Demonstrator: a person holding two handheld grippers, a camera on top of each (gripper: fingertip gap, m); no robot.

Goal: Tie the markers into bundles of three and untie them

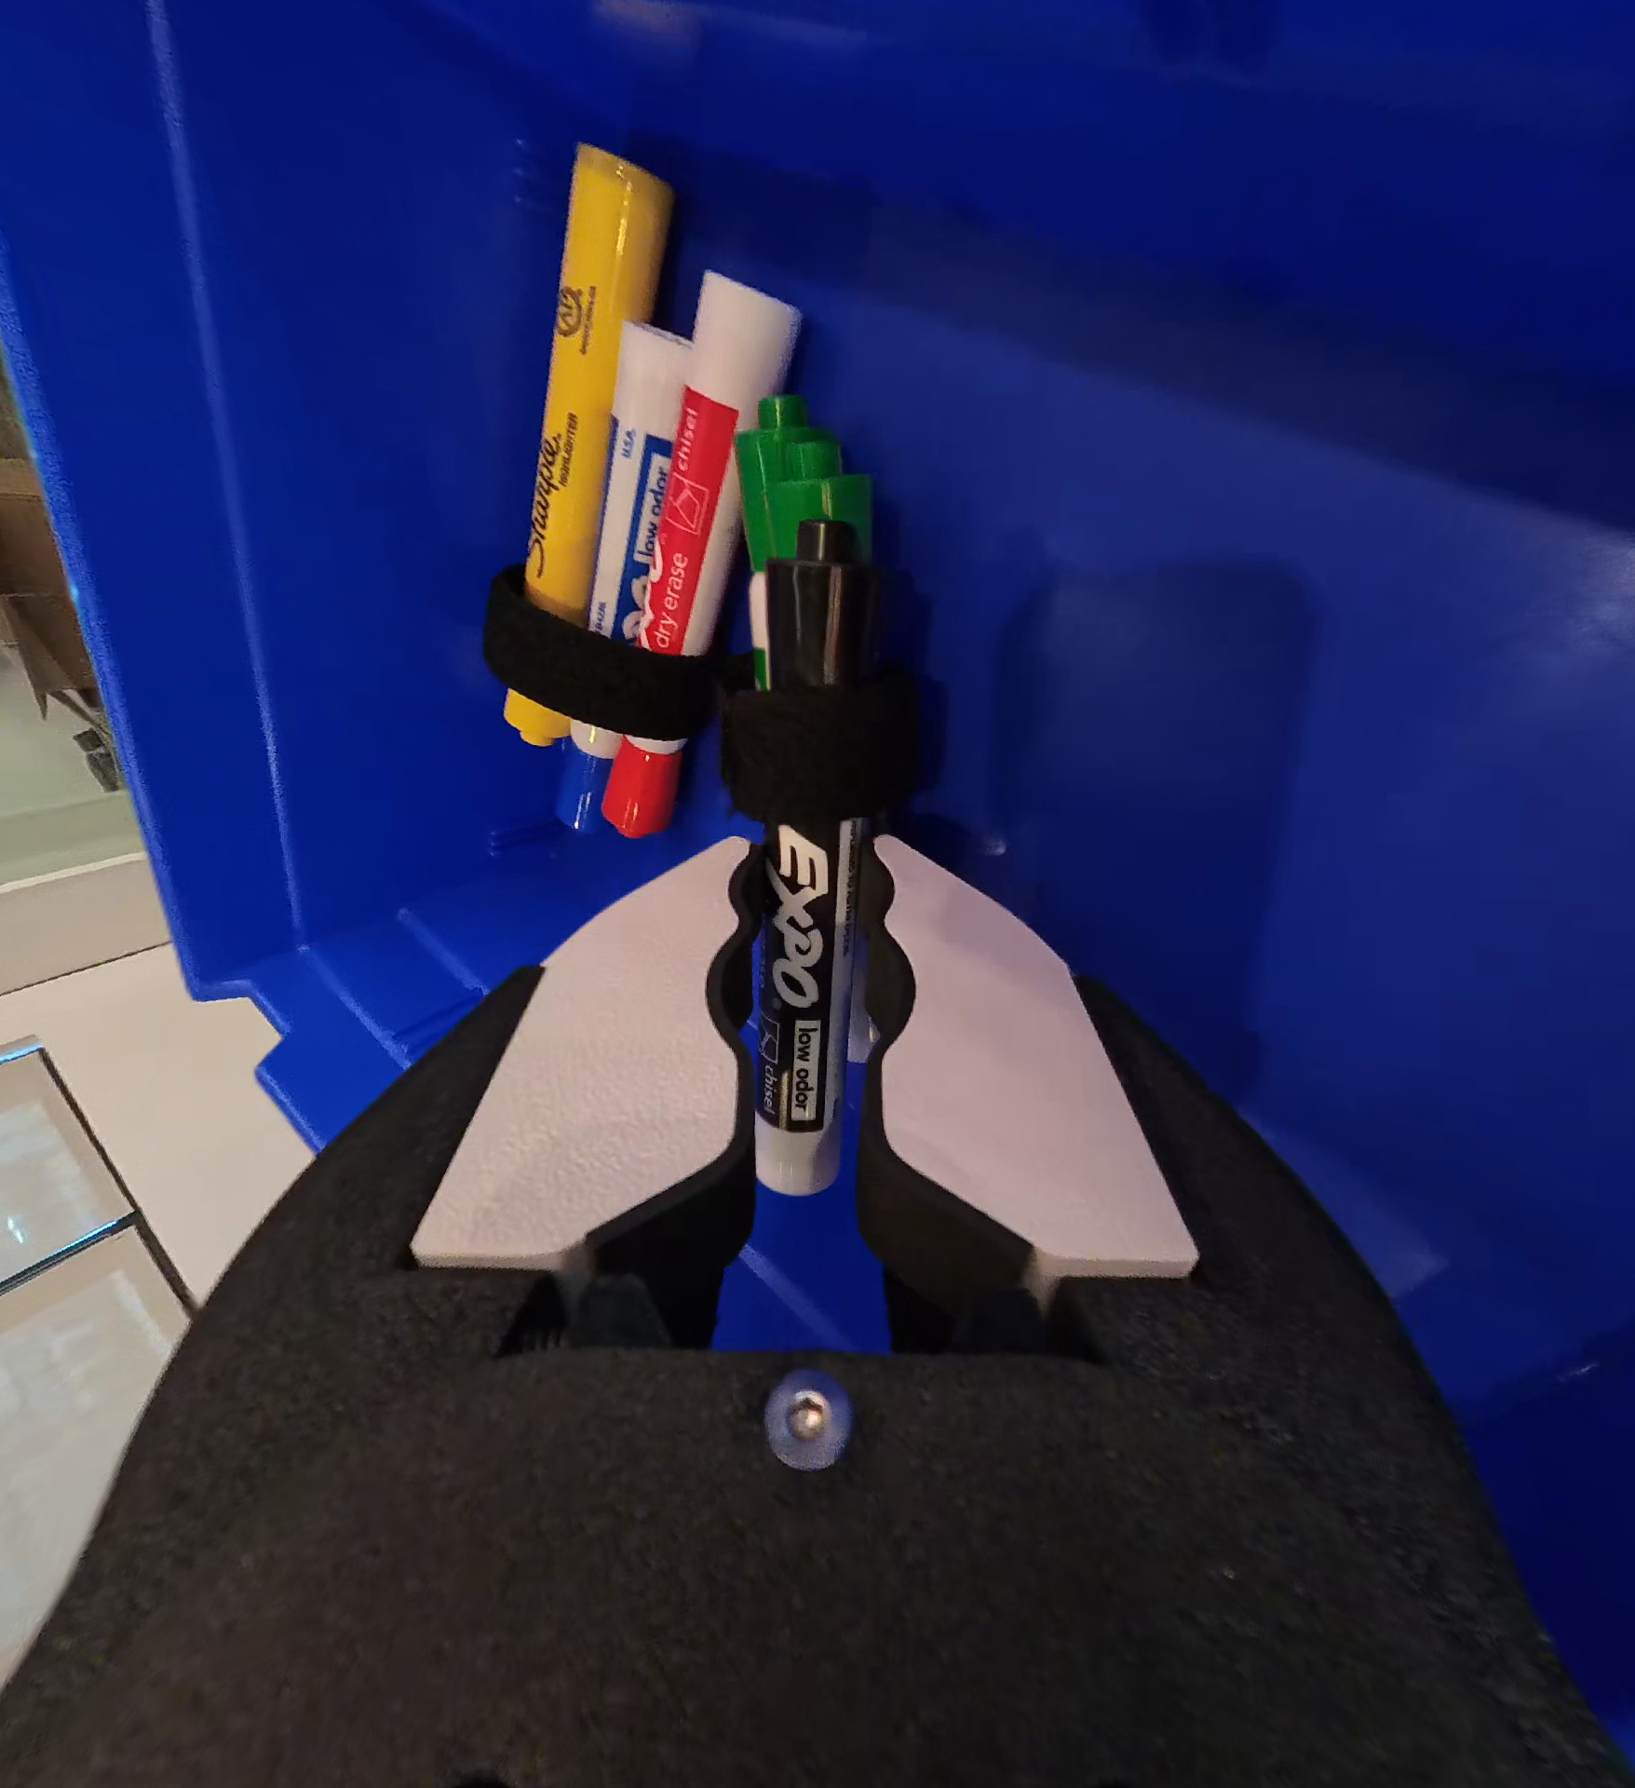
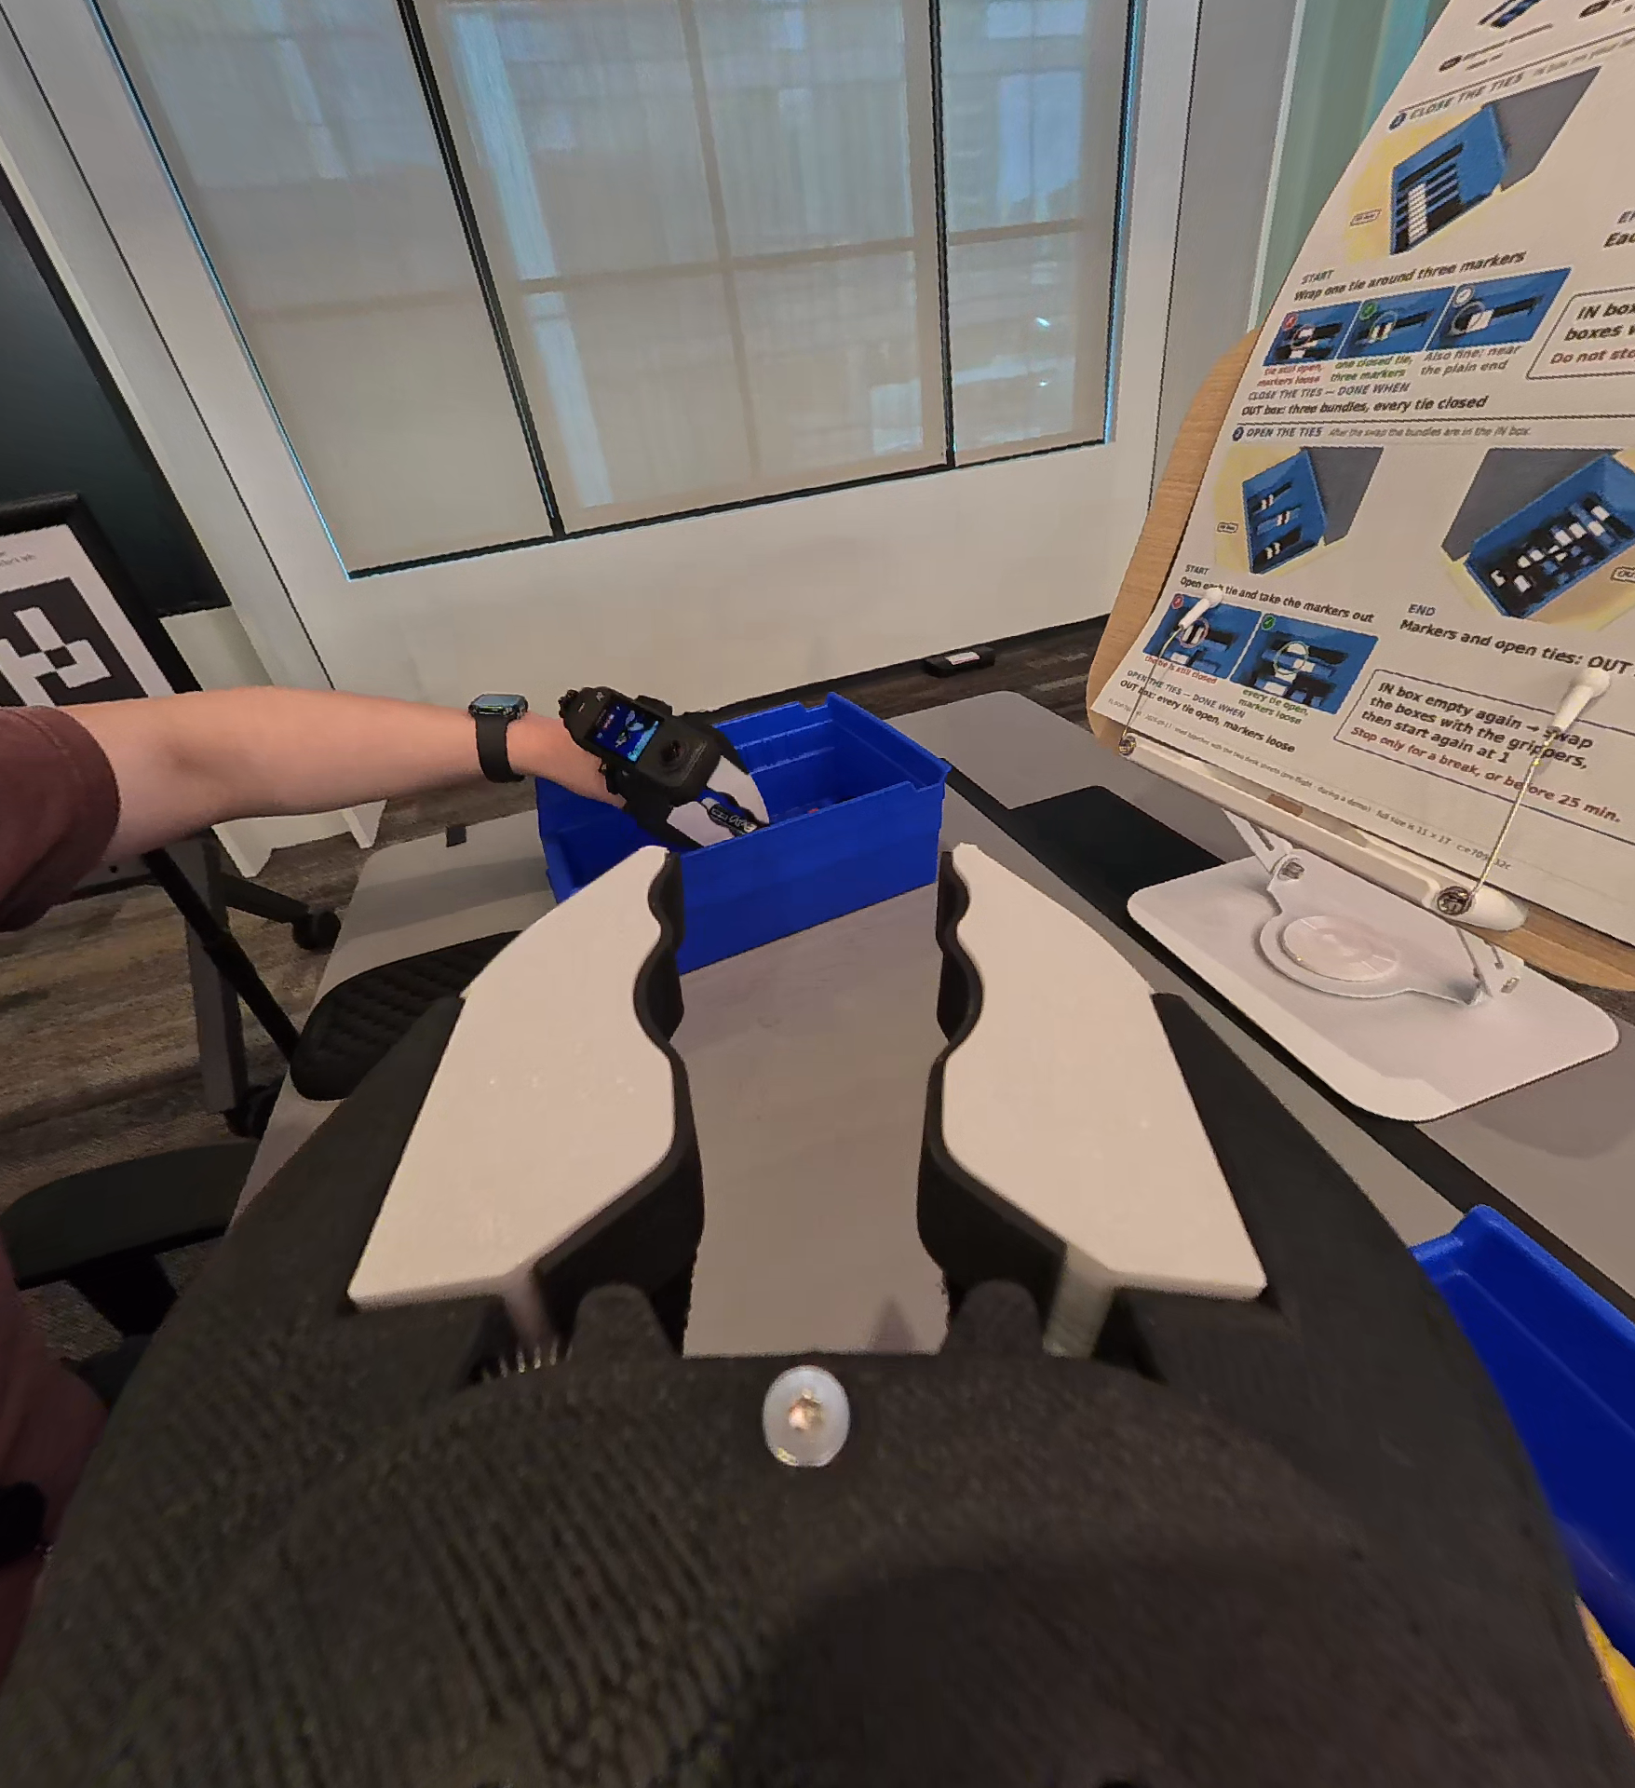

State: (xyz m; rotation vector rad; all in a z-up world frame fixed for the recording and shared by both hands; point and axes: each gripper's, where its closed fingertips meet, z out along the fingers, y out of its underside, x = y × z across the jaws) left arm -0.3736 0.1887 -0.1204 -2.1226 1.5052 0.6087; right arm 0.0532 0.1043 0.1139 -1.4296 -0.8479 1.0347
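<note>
My left gripper is shut on a bundle of markers: a black marker on top and green ones behind, bound by a black strap. It holds the bundle inside a blue bin. A second bundle lies in the bin to the left: a yellow marker, a blue one and a red one, held by another black strap. My right gripper is open and empty above the grey table. It sees the left gripper reaching into the blue bin.
A paper instruction sheet on a white stand stands at the table's right. A second blue bin shows at the lower right edge. A person's arm with a watch reaches in from the left. Chairs stand left of the table. Spacing between my two grippers at the tips: around 50 cm.
</note>
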